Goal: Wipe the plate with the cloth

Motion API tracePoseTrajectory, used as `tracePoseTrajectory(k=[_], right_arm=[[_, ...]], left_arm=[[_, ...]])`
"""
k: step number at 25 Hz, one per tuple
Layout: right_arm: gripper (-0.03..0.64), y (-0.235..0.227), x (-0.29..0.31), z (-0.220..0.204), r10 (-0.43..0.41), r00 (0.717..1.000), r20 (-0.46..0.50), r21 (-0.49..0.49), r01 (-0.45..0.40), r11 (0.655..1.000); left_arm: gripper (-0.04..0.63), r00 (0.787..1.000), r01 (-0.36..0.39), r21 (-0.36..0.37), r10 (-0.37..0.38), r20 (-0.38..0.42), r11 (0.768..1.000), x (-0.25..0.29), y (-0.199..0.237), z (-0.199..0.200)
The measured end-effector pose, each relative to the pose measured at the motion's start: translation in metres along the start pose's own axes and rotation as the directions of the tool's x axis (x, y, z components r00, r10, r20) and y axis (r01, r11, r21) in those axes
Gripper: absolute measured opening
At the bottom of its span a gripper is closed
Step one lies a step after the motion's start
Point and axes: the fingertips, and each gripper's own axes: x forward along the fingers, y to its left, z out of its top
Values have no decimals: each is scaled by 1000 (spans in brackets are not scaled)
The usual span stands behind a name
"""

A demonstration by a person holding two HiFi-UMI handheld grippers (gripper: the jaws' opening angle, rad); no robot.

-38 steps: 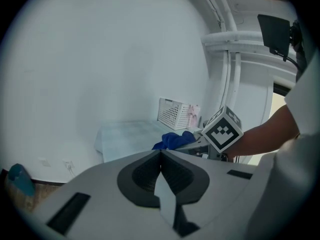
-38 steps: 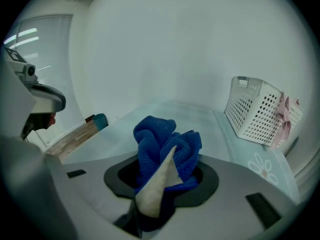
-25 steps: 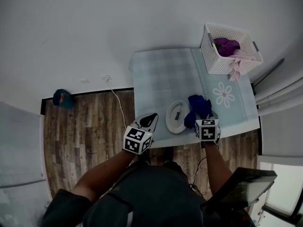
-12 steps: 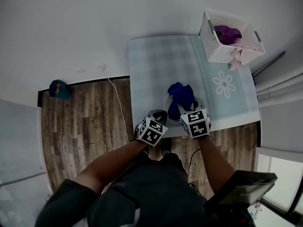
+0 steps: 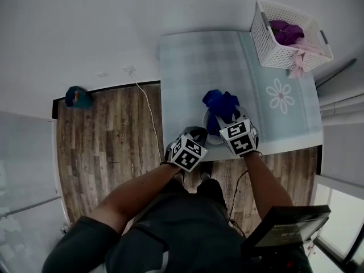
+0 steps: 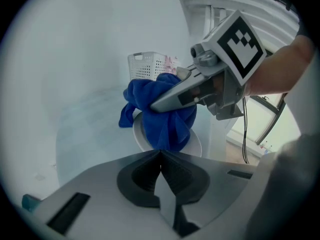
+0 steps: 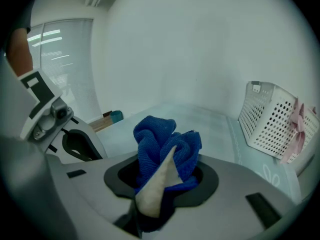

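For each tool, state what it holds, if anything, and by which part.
The right tool pinches the blue cloth by a bunched fold, the rest bulging past the jaws. The left tool holds nothing; its jaws are together.

We find a domestic room: wood-plank floor (image 5: pixel 102 147), plain white wall (image 5: pixel 85 27), a table (image 5: pixel 187 67) under a checked, flower-printed cover (image 5: pixel 281 95), and a white plastic basket (image 5: pixel 278 47) holding clothes (image 5: pixel 287 32).

The cloth (image 7: pixel 159 134) looks like nubbly microfibre, the plate (image 6: pixel 138 135) smooth and white. Far right, the basket (image 5: pixel 280 53) is perforated plastic.
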Motion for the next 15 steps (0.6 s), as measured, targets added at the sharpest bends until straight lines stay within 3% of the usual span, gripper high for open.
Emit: tracePoseTrajectory(k=[9,15], right_arm=[[155,-2,-1,-34,23,998,-55,-29,-25,999],[155,-29,-27,-54,-44,991,-127,-28,41,999]], left_arm=[[9,1000,3,21,-3,2,1000,2,0,-2],[9,1000,11,0,-11,14,1000,1,1,-2]])
